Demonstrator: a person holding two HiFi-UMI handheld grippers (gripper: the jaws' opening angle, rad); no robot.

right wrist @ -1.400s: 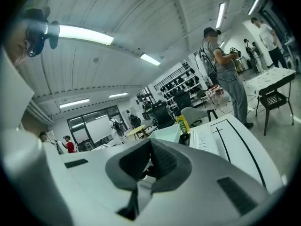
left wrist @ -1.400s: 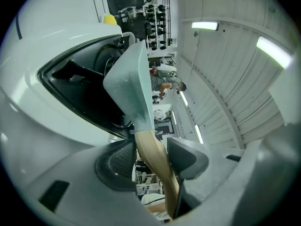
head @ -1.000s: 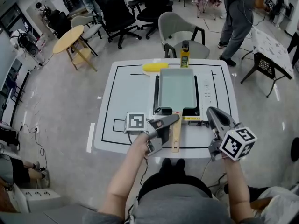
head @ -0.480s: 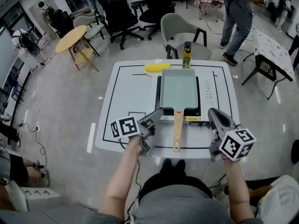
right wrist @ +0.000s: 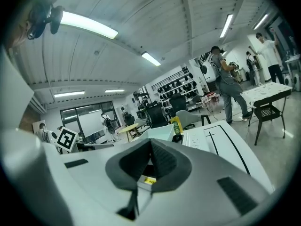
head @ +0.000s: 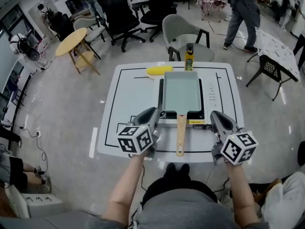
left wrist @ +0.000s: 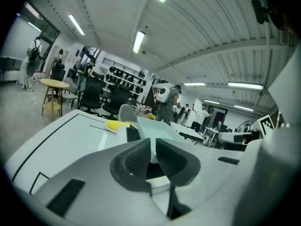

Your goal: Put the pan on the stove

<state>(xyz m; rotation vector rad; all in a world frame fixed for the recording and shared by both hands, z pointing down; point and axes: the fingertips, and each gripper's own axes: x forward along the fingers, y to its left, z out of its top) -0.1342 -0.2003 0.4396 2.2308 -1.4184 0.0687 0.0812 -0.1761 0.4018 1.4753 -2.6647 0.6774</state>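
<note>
The pan (head: pixel 181 92), a pale green rectangular one, sits on the stove (head: pixel 202 112) and covers nearly all of its top. Its wooden handle (head: pixel 180 136) sticks out over the stove's near edge toward the person.

The left gripper (head: pixel 151 112) is held just beside the stove's near left corner, to the left of the handle and apart from it. In the left gripper view, the left gripper's (left wrist: pixel 153 147) jaws are closing. Only a narrow slit is left between the dark ribbed pads, and nothing stands between them. Through the slit a pale corner of the pan (left wrist: pixel 157 131) shows farther off, above the stove's light front edge. The pads press on nothing, so this gripper holds nothing.

The right gripper (head: pixel 217 114) is held just off the stove's near right corner, to the right of the handle and also clear of it. In the right gripper view, the right gripper's (right wrist: pixel 150 147) jaws are fully together, pad against pad, with nothing caught in them. The pan's rim (right wrist: pixel 160 132) shows beyond the tips.

A bottle (head: pixel 189 56) with a yellow label stands just behind the stove's far edge. A yellow object (head: pixel 158 69) lies off the stove's far left corner. The stove itself stands on a white table (head: pixel 128 94) marked with black lines.
</note>
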